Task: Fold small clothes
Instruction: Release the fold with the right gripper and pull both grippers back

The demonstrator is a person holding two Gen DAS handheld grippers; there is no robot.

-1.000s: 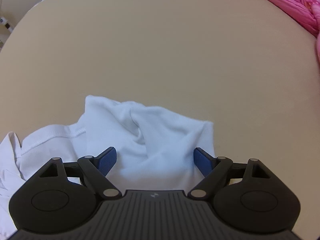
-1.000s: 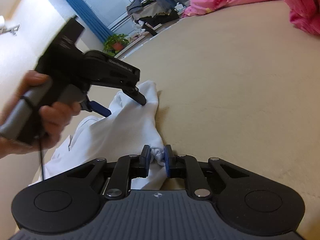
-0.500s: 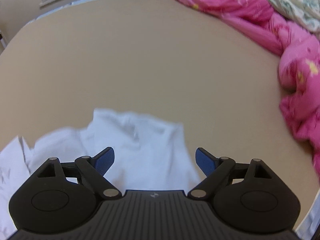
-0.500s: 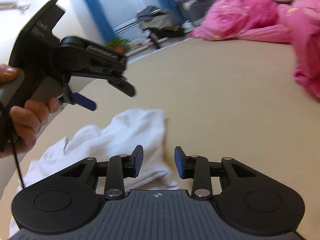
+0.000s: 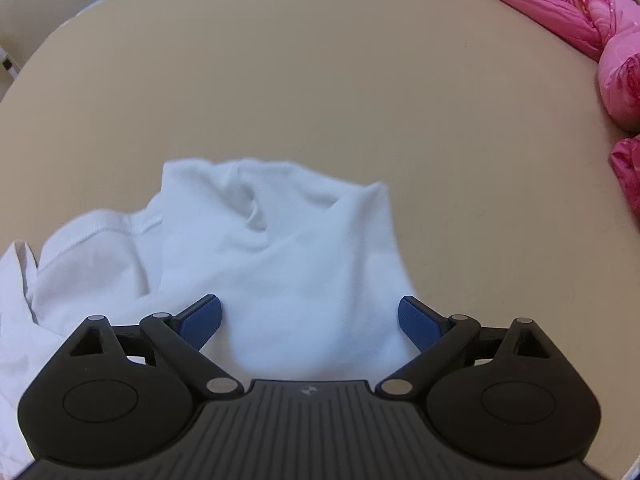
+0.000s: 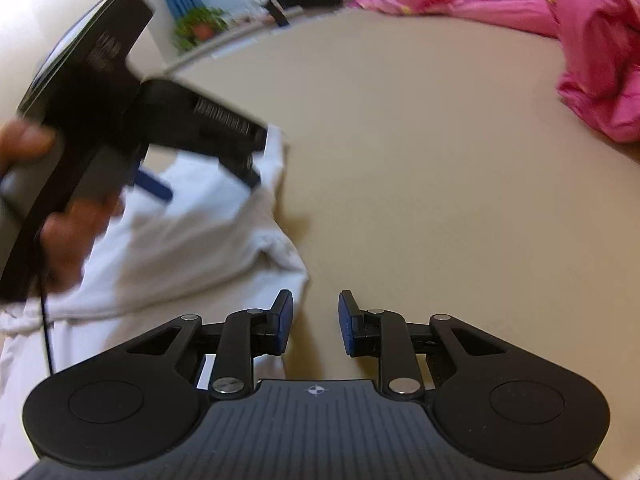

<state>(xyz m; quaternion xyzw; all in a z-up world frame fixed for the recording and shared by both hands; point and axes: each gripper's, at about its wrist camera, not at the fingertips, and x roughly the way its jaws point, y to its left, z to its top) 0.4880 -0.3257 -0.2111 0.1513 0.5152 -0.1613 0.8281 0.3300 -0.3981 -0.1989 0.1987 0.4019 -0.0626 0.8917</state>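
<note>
A small white garment lies rumpled on the beige surface. My left gripper is wide open and empty, hovering just above the garment's near part. In the right wrist view the garment lies at left, with a folded edge near the fingers. My right gripper is open and empty, just right of that edge. The left gripper shows there too, blurred, held in a hand above the cloth.
A pink quilt is heaped along the far right edge; it also shows in the right wrist view. A potted plant, blue curtains and piled clothes stand beyond the far edge.
My right gripper has let go of the garment's edge and opened. My left gripper lifted, then came back down over the cloth, staying open.
</note>
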